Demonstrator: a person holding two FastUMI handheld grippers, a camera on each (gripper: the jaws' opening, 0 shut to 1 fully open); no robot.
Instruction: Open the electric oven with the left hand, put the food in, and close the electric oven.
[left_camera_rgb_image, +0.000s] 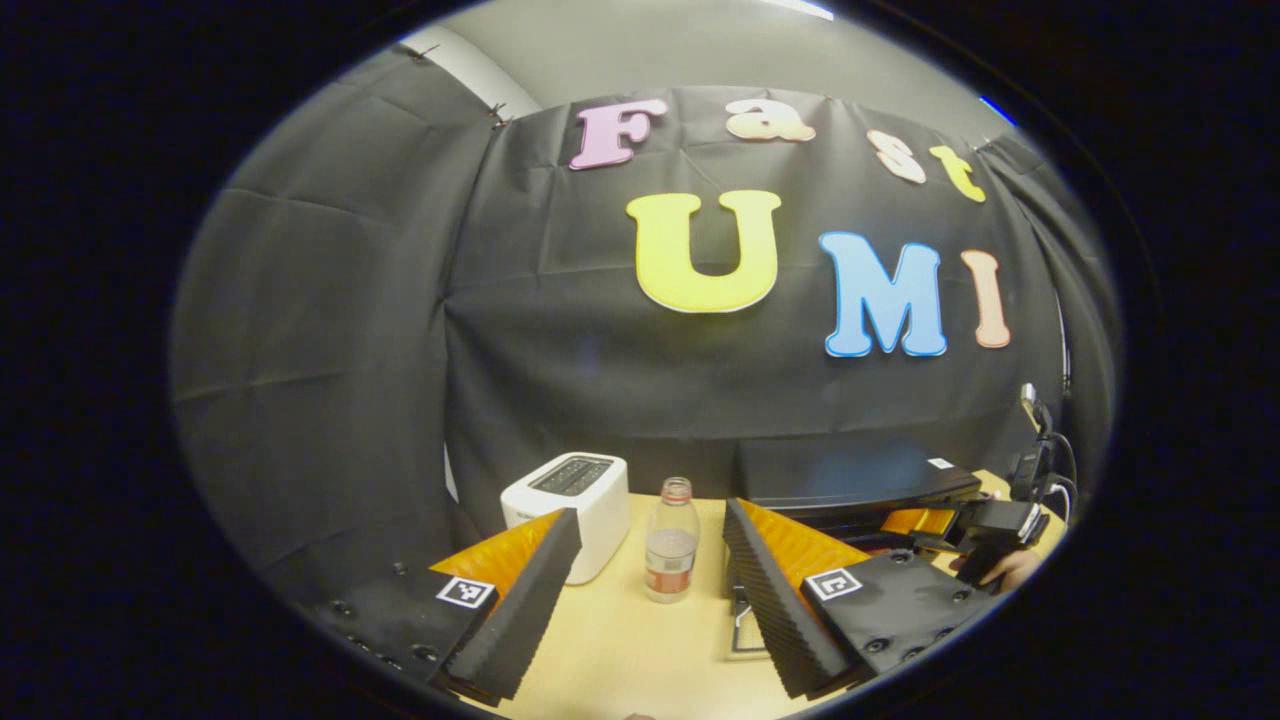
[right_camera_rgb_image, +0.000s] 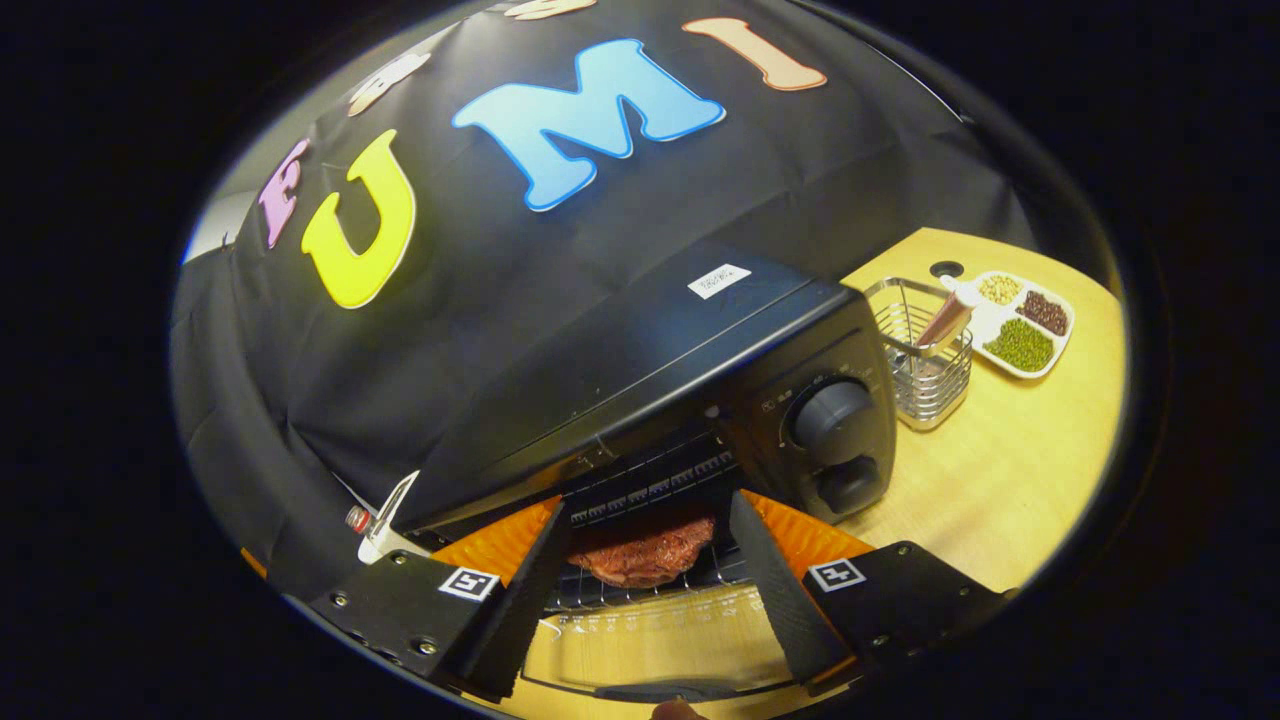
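Right gripper (right_camera_rgb_image: 645, 560) is seen with jaws spread, nothing held between them, pointed into the electric oven (right_camera_rgb_image: 640, 390). Oven door (right_camera_rgb_image: 650, 650) is dropped flat, at 6 o'clock under the fingers. Food (right_camera_rgb_image: 640, 555), a reddish-brown patty, is lying on the wire rack (right_camera_rgb_image: 650, 595) inside the cavity, between the two fingers but not touched by either as far as can be told.

Left gripper (left_camera_rgb_image: 645, 590) is likewise spread and empty, held back over the table (left_camera_rgb_image: 630, 650), facing a water bottle (left_camera_rgb_image: 670, 540) at 12 o'clock and a white toaster (left_camera_rgb_image: 570, 510) at 11 o'clock.

Progress, as judged: opening done, food placed and let go. Left to do: right gripper withdrawn, door swung up and shut.

View differences: patty, rack, control knobs (right_camera_rgb_image: 832, 415), wire basket (right_camera_rgb_image: 925, 360) and divided bean dish (right_camera_rgb_image: 1020, 320) at 2 o'clock are given by the right gripper view. The left gripper view gives bottle, toaster, oven top at 2 o'clock, and the right gripper with its holding hand (left_camera_rgb_image: 1010, 570) at 3 o'clock.
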